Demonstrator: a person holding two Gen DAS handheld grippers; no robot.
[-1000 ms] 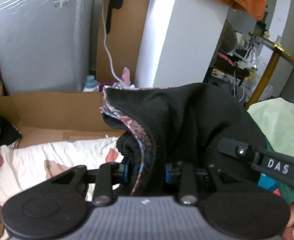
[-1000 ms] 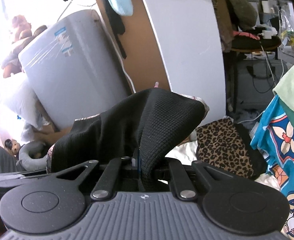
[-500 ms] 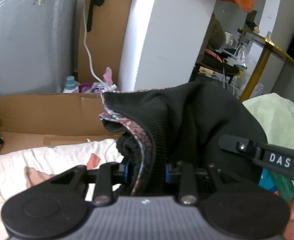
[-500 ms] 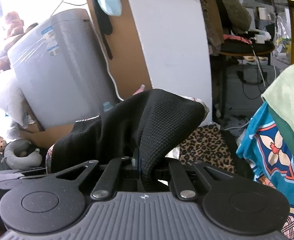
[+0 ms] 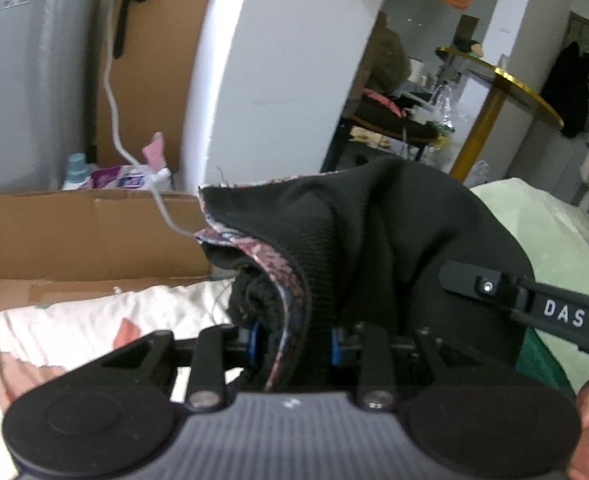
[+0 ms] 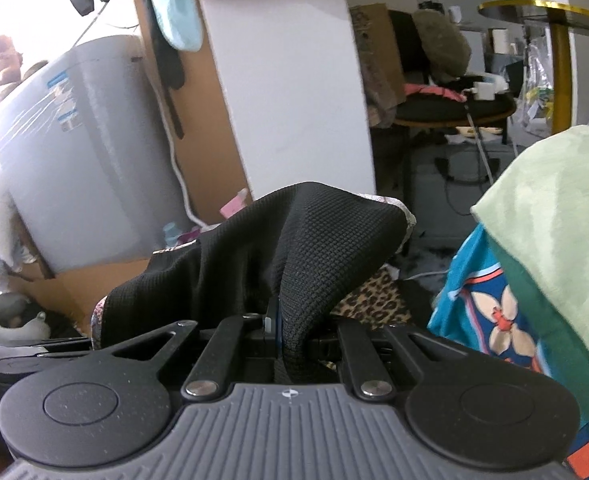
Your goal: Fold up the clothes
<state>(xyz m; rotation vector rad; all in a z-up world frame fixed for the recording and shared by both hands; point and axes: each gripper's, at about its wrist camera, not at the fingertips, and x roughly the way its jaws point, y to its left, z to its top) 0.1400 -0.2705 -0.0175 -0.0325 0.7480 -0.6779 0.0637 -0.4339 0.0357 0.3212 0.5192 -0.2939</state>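
At the upper left of my view a grey appliance (image 5: 22, 80) is standing; a cardboard box (image 5: 86, 236) is lying below it, and a gold-rimmed table (image 5: 506, 84) is showing at right.

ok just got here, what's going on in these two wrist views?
A person is folding clothes with two handheld grippers. Both the left gripper and the right gripper are clamped on one black knit garment with a patterned lining, holding it bunched above a white printed bedsheet. A light green blanket lies to the right.
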